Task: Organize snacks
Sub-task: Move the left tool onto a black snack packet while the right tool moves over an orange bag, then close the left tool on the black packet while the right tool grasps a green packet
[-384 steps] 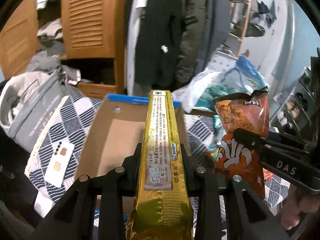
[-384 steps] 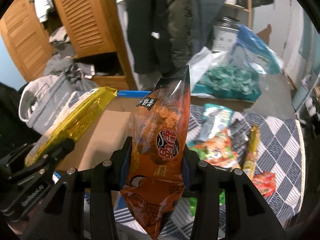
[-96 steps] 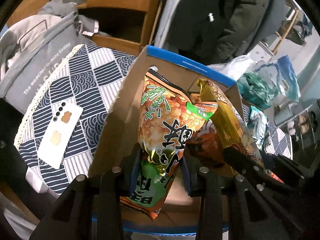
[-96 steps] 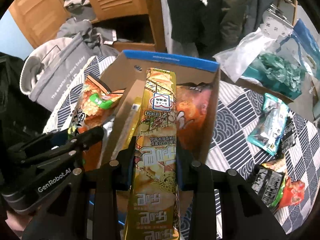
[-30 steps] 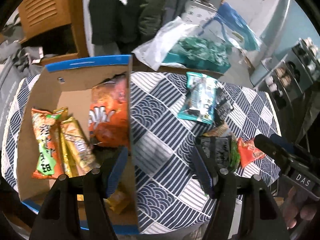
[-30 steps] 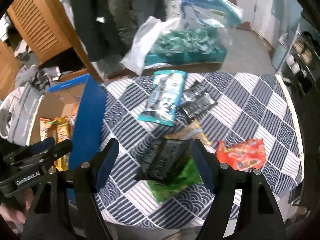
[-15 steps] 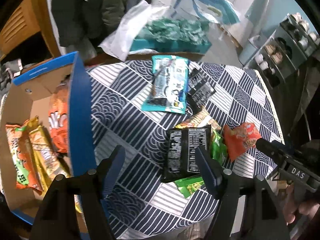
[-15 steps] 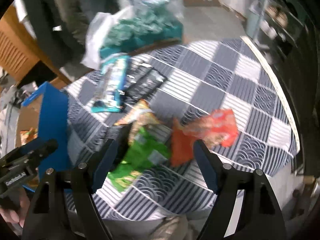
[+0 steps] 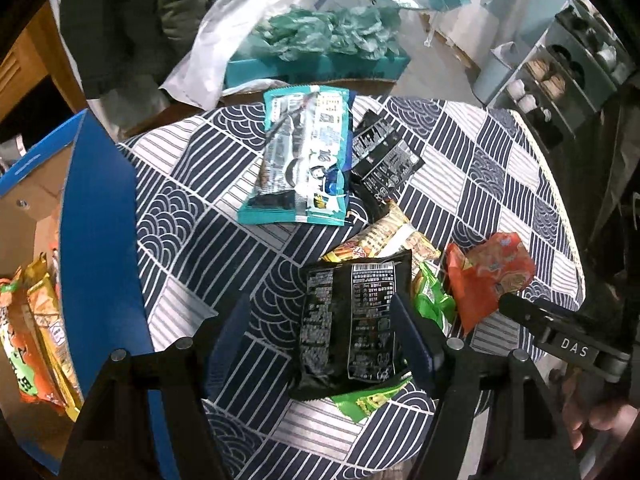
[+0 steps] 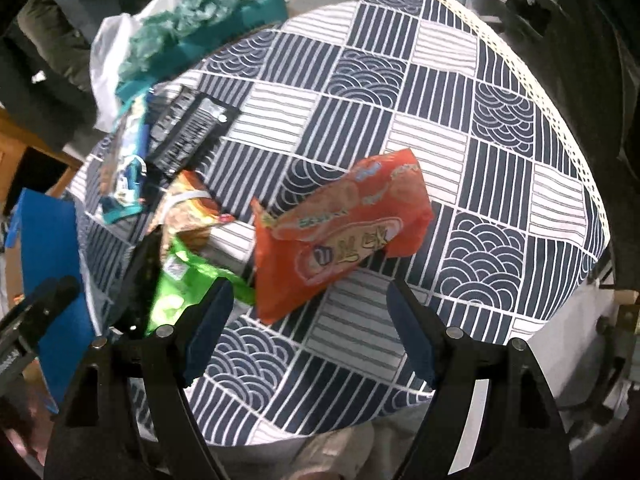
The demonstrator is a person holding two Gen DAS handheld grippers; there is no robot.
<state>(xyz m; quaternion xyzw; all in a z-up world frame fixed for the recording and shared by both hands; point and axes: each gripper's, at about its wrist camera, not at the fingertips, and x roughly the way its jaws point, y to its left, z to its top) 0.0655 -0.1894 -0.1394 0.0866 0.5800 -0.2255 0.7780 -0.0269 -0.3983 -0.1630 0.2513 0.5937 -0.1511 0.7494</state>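
Two grippers hang open, pointing down over the checked cloth (image 10: 432, 92). The left gripper (image 9: 320, 332) straddles a black packet (image 9: 352, 316), print side up, its long axis running along the fingers, pads clear of it. The right gripper (image 10: 308, 328) frames an orange packet (image 10: 344, 232) lying slantwise. "DAS" shows on the right tool. Packets stand in the box (image 9: 100, 240).
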